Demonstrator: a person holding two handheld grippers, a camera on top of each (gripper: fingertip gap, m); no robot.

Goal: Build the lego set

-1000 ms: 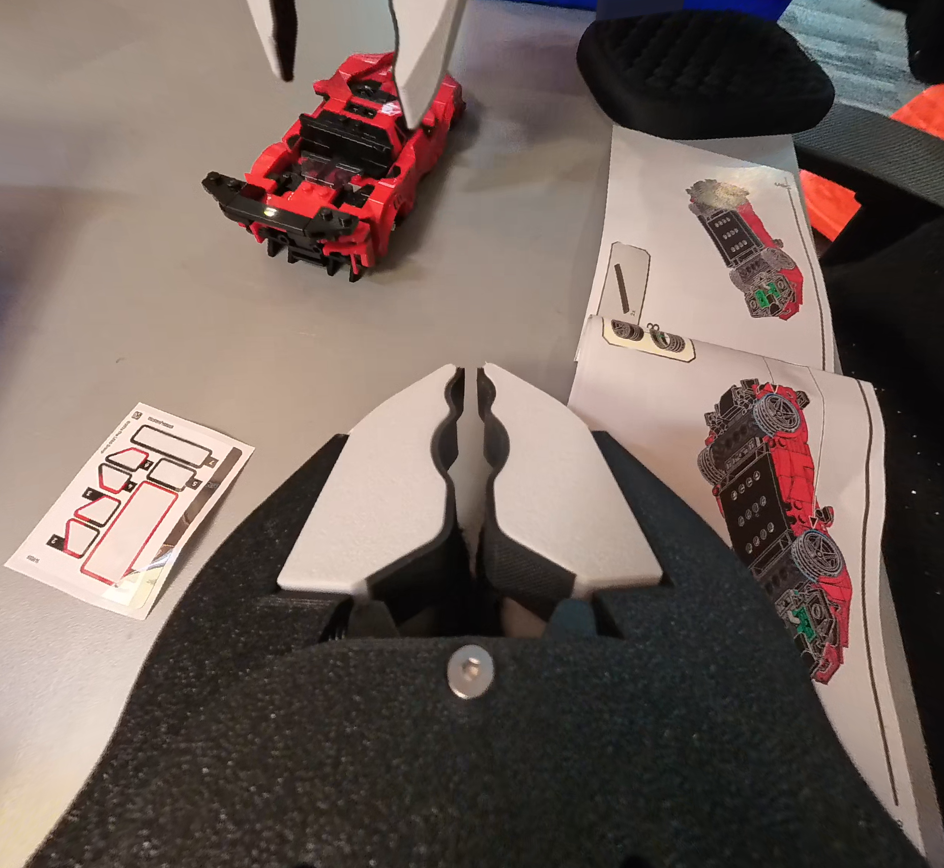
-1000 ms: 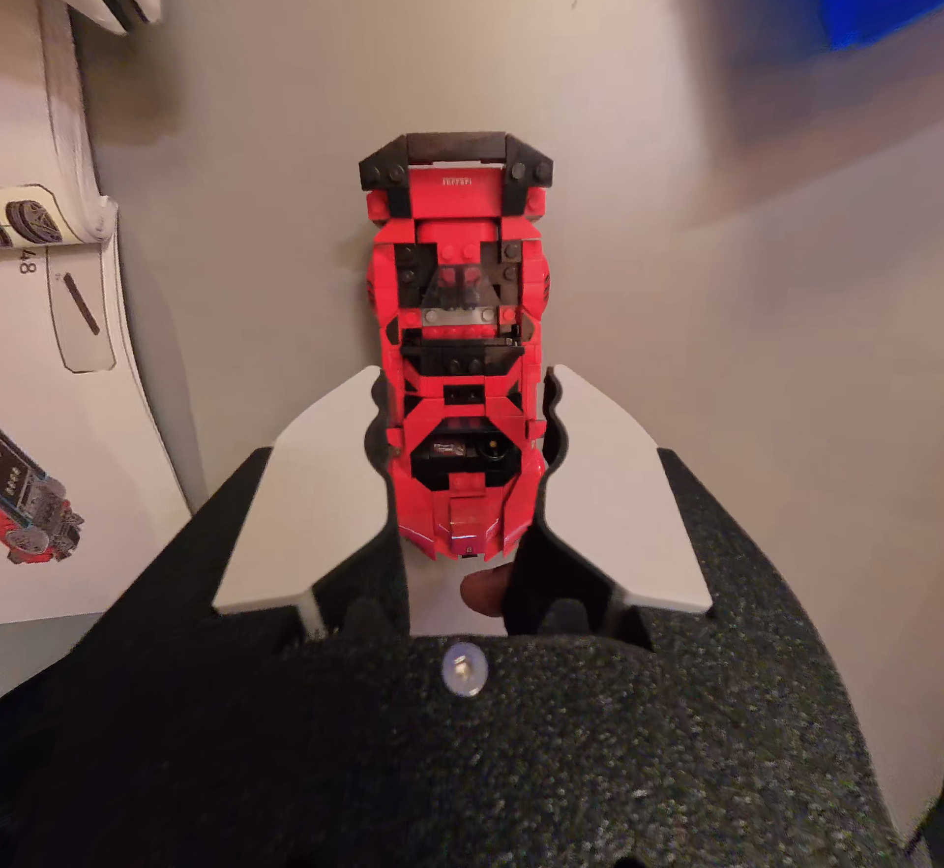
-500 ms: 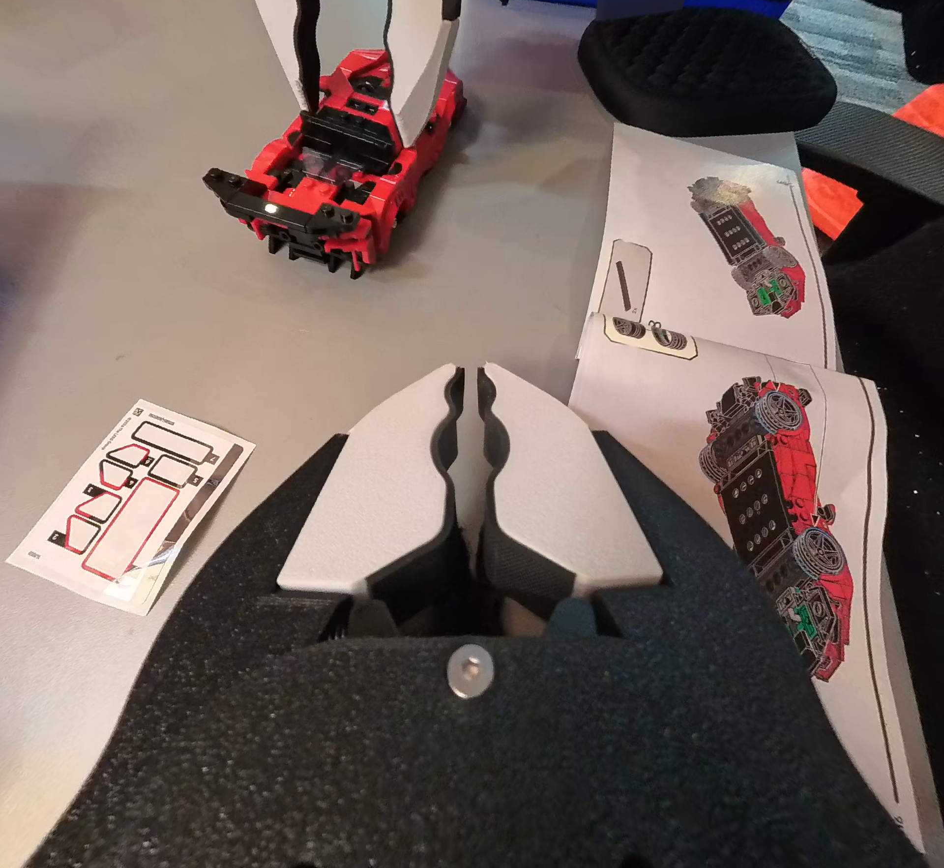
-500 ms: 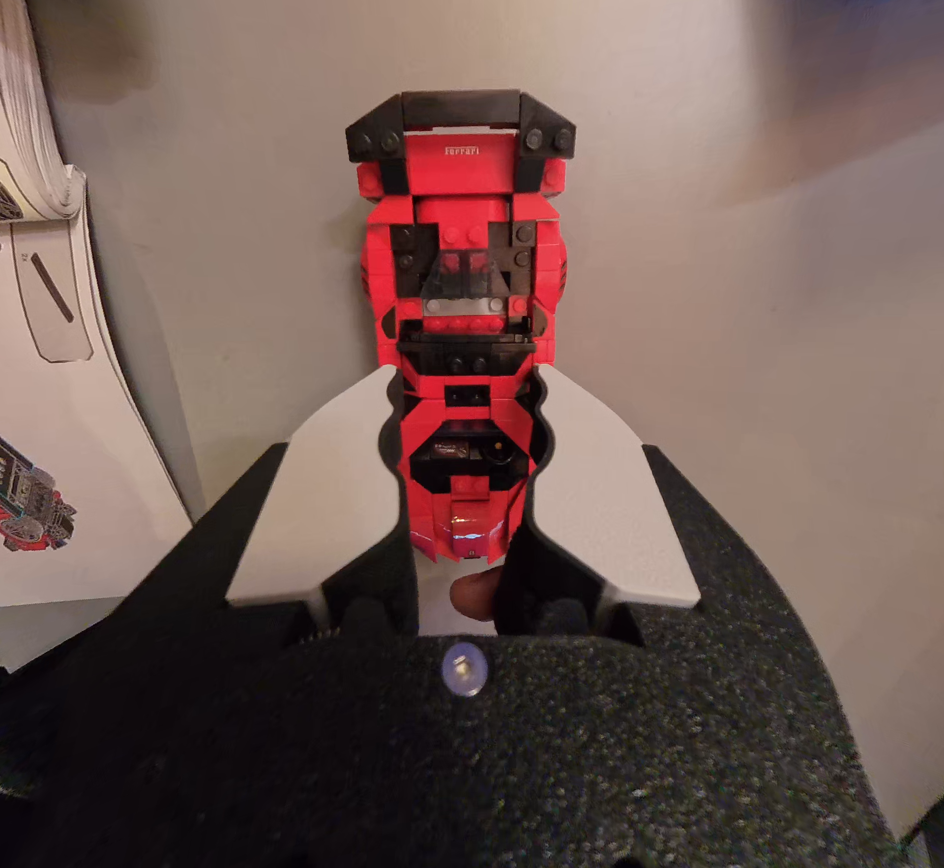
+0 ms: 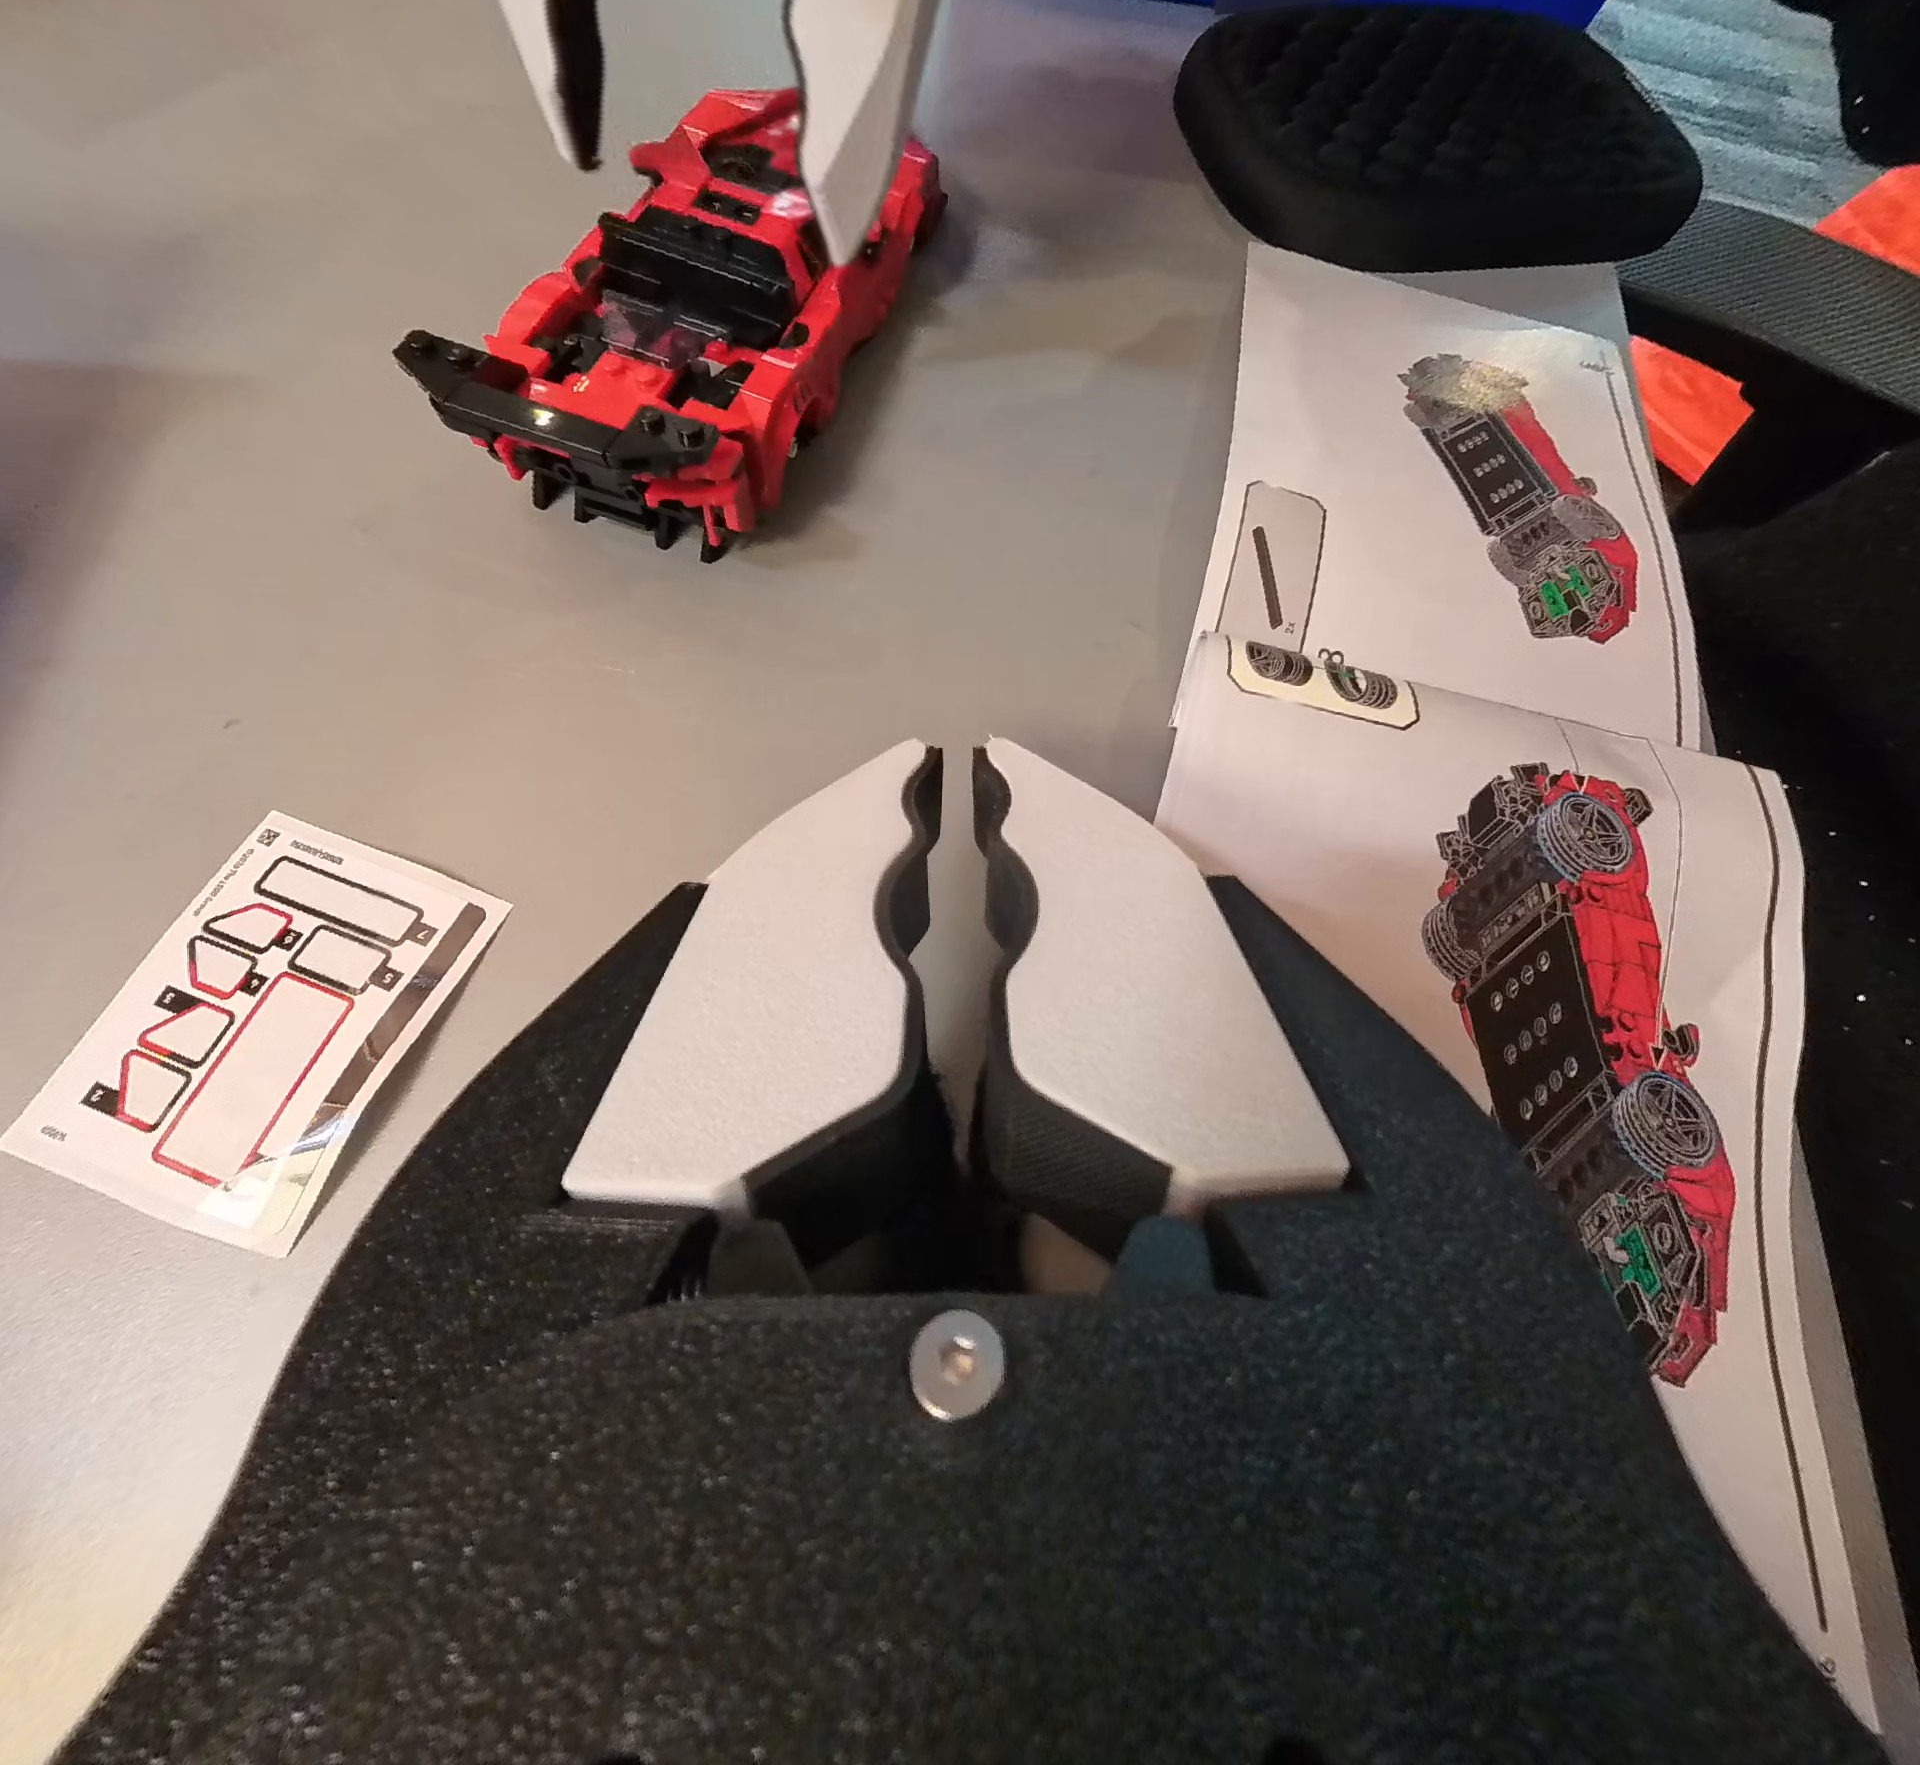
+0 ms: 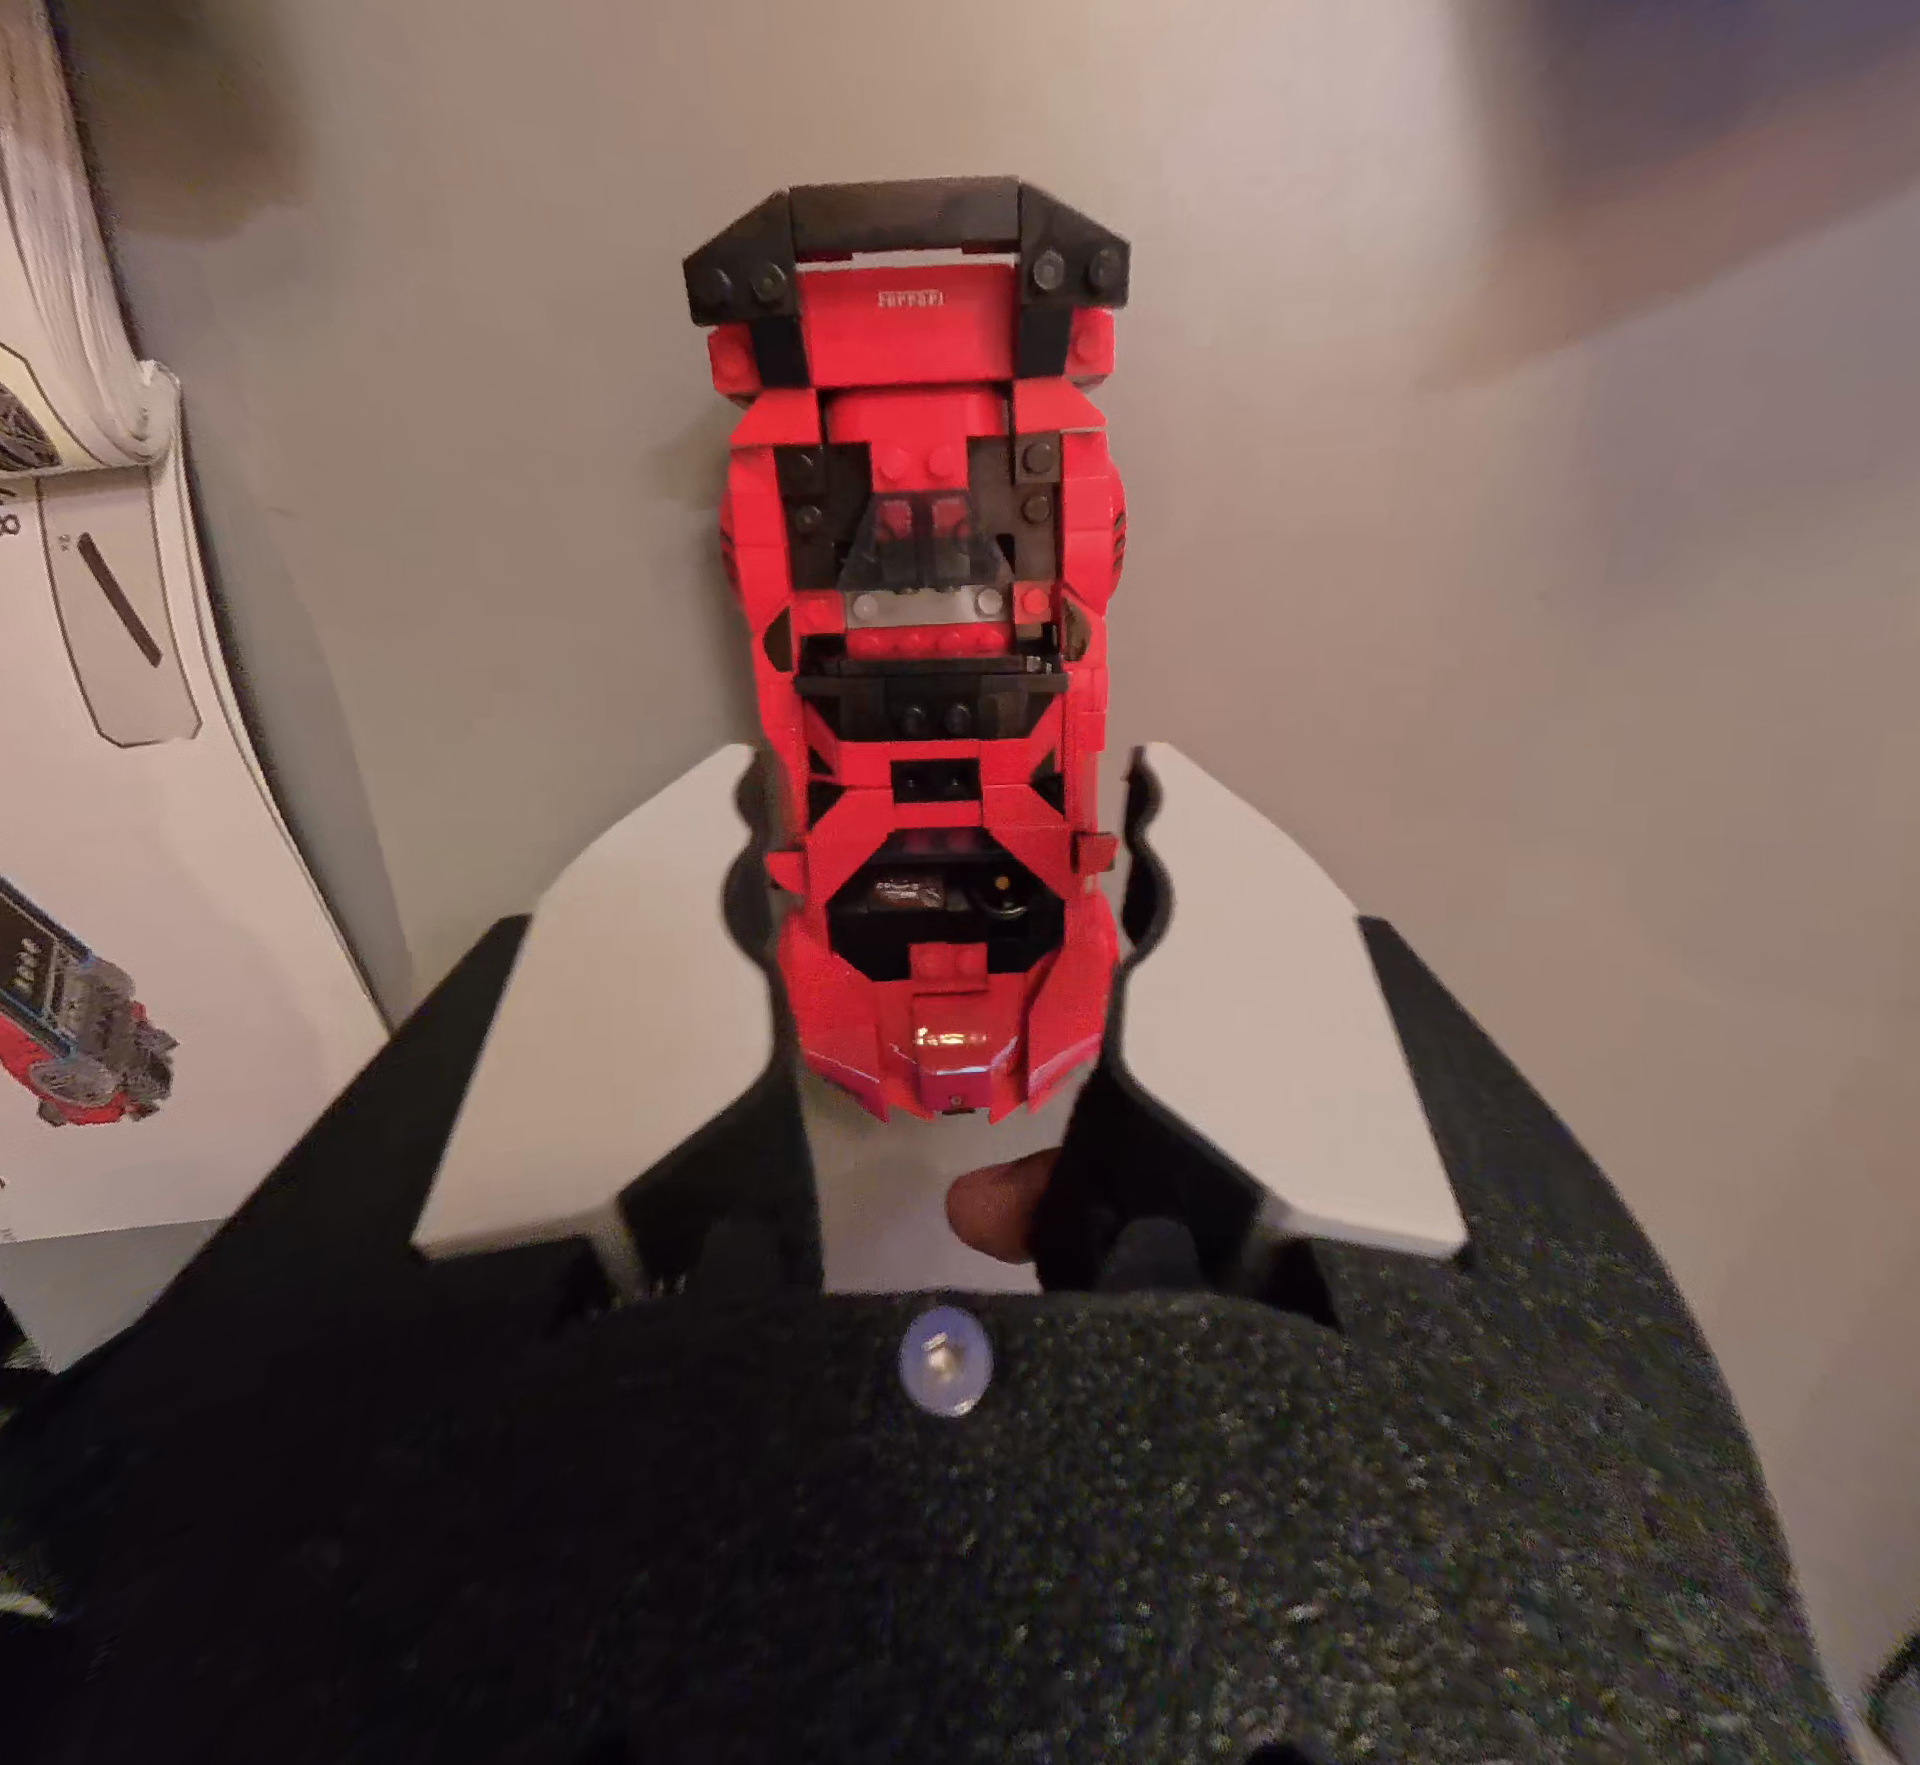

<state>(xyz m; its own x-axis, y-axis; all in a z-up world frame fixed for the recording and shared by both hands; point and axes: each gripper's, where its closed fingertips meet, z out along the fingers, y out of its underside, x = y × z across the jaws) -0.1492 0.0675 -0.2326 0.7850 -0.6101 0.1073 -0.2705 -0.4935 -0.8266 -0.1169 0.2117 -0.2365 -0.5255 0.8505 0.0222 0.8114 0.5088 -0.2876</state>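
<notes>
The red and black lego car (image 6: pixel 920 676) sits wheel-less on the grey table (image 5: pixel 260 572), and the right gripper (image 6: pixel 940 759), spread wide, hangs over its nose with a finger on either side and neither clearly touching. This looks like the step of taking hold of the body to turn it over for axles and wheels, which calls for lowering and closing evenly on the flanks without knocking loose the small side pieces. Beside the car lies the open instruction booklet (image 5: pixel 1455 884) and nearer the left gripper (image 5: pixel 956 780), pressed almost together and empty, a sticker sheet (image 5: pixel 260 1029); nothing blocks the grasp.
</notes>
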